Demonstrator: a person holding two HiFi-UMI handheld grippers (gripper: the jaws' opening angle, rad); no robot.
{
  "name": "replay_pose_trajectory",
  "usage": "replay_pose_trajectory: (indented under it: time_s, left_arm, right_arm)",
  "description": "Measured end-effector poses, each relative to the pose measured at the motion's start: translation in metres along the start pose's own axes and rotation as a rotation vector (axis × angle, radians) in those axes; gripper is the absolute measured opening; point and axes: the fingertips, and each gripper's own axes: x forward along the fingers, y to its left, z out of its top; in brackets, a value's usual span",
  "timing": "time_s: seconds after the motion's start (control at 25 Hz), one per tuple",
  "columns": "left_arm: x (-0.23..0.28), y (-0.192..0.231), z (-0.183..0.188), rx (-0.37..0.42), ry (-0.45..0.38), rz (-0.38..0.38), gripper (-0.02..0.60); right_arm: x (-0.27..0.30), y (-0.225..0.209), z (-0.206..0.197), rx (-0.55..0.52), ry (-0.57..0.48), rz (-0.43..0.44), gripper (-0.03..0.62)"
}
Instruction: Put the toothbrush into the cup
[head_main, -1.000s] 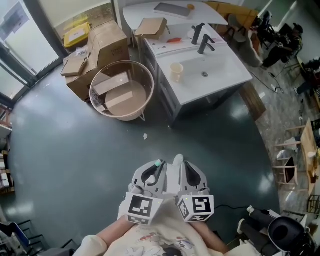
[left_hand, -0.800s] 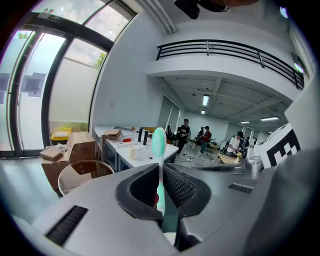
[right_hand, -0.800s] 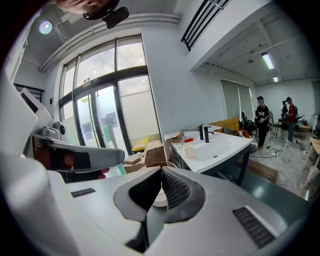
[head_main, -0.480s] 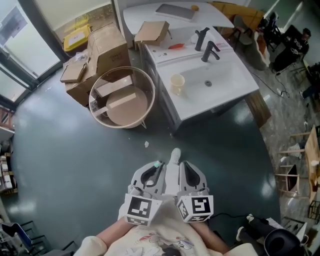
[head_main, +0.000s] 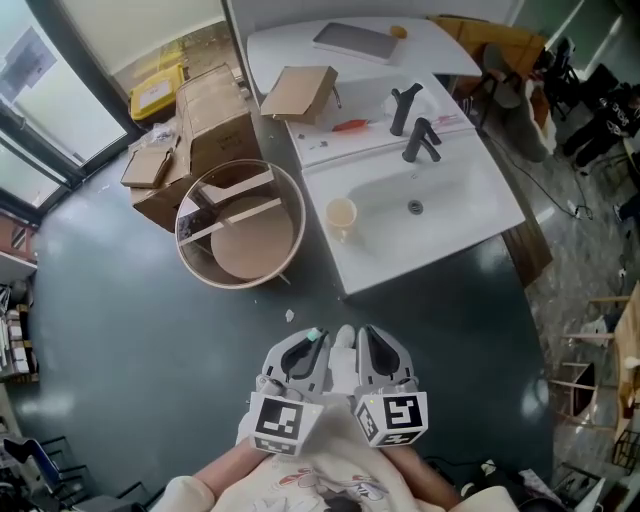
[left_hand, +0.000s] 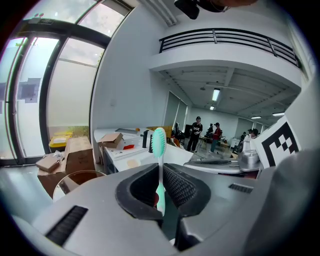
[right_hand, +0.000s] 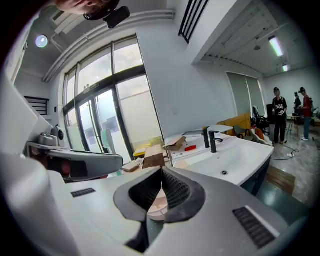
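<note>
Flanking the white washbasin (head_main: 450, 215) at left — a round tub (head_main: 235, 255) and cardboard boxes (head_main: 210, 115). Left gripper (head_main: 312, 345) clamps the toothbrush (left_hand: 159, 142), mint-green head poking past the jaws; right gripper (right_hand: 161, 176) pinched shut, empty — paper cup (head_main: 341, 213) on the basin's near-left corner.

Bright even daylight, sharp, fisheye-warped edges

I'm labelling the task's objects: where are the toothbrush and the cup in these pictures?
toothbrush (left_hand: 159, 142), left gripper view, on its green bristle head.
cup (head_main: 341, 213), head view, on its open mouth.
</note>
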Motion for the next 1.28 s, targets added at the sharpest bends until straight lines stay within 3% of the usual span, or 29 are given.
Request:
replay_pose_trajectory:
  time_s: [0.48, 1.12, 1.28]
  left_arm:
    - [0.088, -0.014, 0.031, 0.002, -0.002, 0.077, 0.035]
    - [0.116, 0.006, 0.04, -0.021, -0.014, 0.139, 0.035]
    - [0.125, 0.019, 0.05, -0.036, -0.05, 0.163, 0.035]
  right_arm:
    - [0.05, -0.078, 0.032, -0.008, 0.02, 0.084, 0.017]
    - [0.072, -0.09, 0.033, 0.005, 0.049, 0.114, 0.017]
    - [0.083, -0.086, 0.03, 0.005, 0.062, 0.143, 0.017]
